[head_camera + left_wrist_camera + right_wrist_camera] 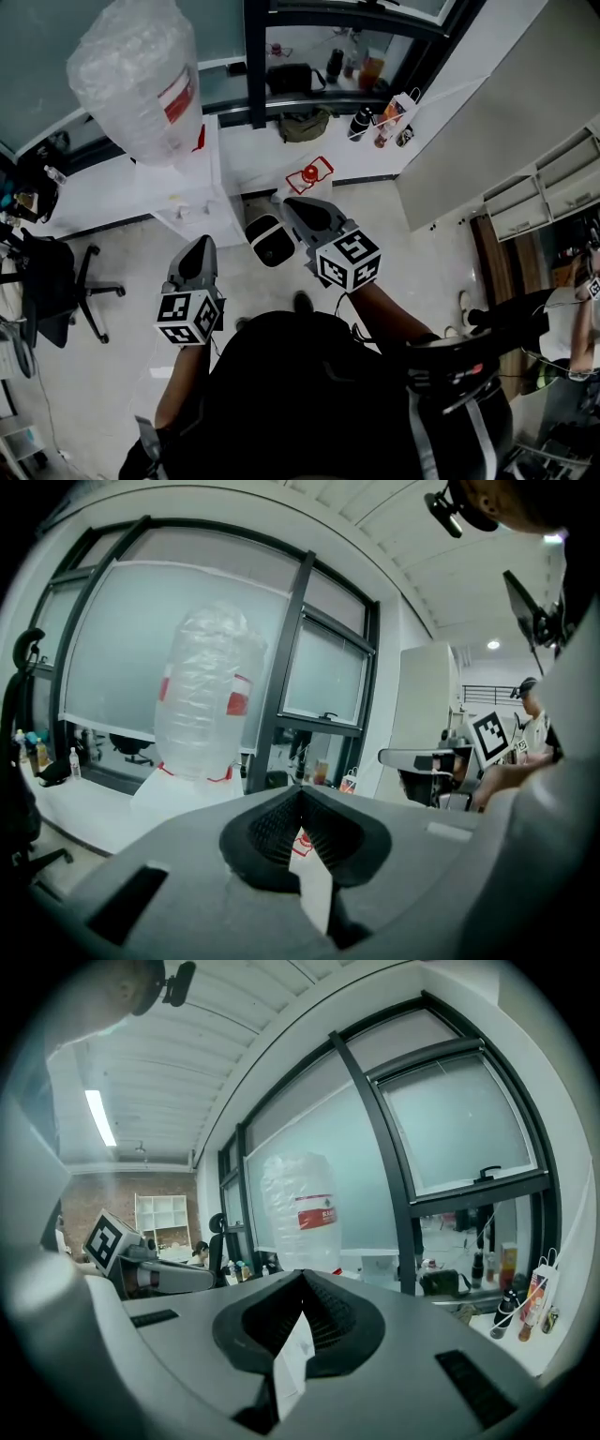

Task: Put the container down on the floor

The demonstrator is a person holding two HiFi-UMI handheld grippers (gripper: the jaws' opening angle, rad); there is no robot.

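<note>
The container is a large clear water jug (141,80) with a red and white label. It stands upside down on a white dispenser (192,192) by the window, and it also shows as the jug (202,705) and the jug (302,1213) in the two gripper views. My left gripper (201,247) is held in the air below and to the right of the jug, jaws shut and empty. My right gripper (294,208) is further right, also shut with nothing in it. Both point toward the dispenser, apart from it. From its own camera each gripper, left (300,791) and right (300,1277), shows closed tips.
A small grey bin (270,240) stands on the floor right of the dispenser, with a red object (309,173) behind it. Bottles and a paper bag (386,117) line the window wall. An office chair (56,281) is at the left, and a cabinet (553,187) at the right.
</note>
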